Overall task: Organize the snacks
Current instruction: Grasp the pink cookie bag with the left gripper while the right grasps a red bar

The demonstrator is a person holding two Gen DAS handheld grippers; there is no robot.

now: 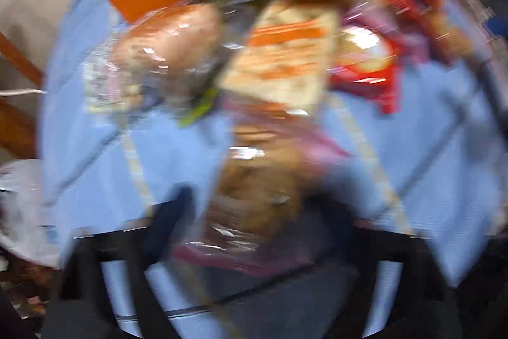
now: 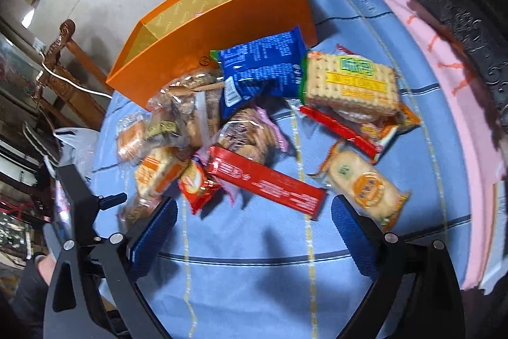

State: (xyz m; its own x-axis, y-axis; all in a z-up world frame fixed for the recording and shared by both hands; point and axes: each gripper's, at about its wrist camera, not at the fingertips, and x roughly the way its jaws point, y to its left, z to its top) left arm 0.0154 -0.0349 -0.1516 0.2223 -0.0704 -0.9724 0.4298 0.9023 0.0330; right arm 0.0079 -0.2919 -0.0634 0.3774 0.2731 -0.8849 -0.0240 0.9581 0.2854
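Your blue tablecloth (image 2: 254, 243) carries everything; at its far edge the orange box (image 2: 222, 34) stands open and empty, presumably the place the snacks are meant to end up. The snacks lie in a loose heap just in front of it: a blue bag (image 2: 263, 69) against the box wall, a cracker pack (image 2: 349, 84) beside it, a long red bar (image 2: 270, 183) nearest you.

Your right gripper (image 2: 254, 221) hangs spread wide over bare cloth, grasping nothing, well placed to drop onto the red bar.

Your left gripper (image 1: 250, 227) has a clear cookie packet (image 1: 254, 196) between its fingers; the blur hides whether the pads are pressing on it.
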